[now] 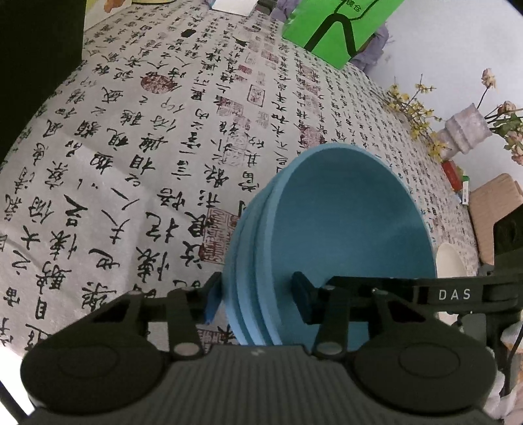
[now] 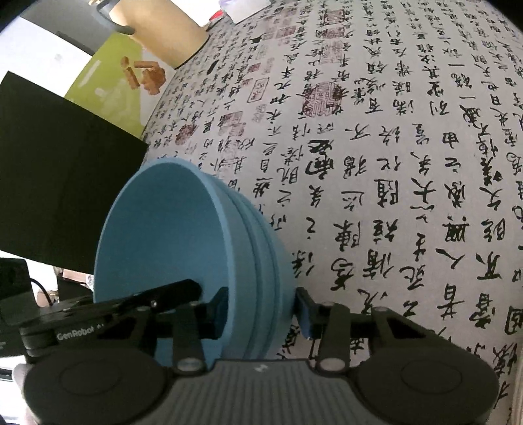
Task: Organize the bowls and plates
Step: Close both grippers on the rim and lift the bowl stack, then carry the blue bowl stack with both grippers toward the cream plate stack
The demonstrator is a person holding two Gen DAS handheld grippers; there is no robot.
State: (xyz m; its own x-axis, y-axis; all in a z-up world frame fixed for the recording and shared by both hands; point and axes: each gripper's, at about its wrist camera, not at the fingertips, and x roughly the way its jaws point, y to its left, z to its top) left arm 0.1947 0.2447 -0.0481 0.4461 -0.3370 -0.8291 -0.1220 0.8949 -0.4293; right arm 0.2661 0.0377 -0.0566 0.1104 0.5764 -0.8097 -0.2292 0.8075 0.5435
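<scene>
Left gripper has the near-left wall of a stack of blue bowls sitting between its fingers, one pad outside the stack and the other inside the top bowl, jaws pretty narrow, and honestly it looks like the pads are right up against the stack on both sides. Right gripper is doing the same thing on the opposite side of the same stack: left finger inside the top bowl, right finger outside, jaws pulled in close around the rims. Looks like three or so bowls nested together, all the same matte blue, and from both wrist views the stack looks tipped, mouth facing the middle between the two grippers. Can't really tell if it's resting on the table or lifted off it. Table's covered with a calligraphy tablecloth, black characters and red seals all over. In the left wrist view there's a green bag at the far edge, a pale vase with flowers off to the right, and a white dish peeking out just right of the bowls. Right wrist view shows a yellow-green box at the far left and a black panel beside the bowls.
</scene>
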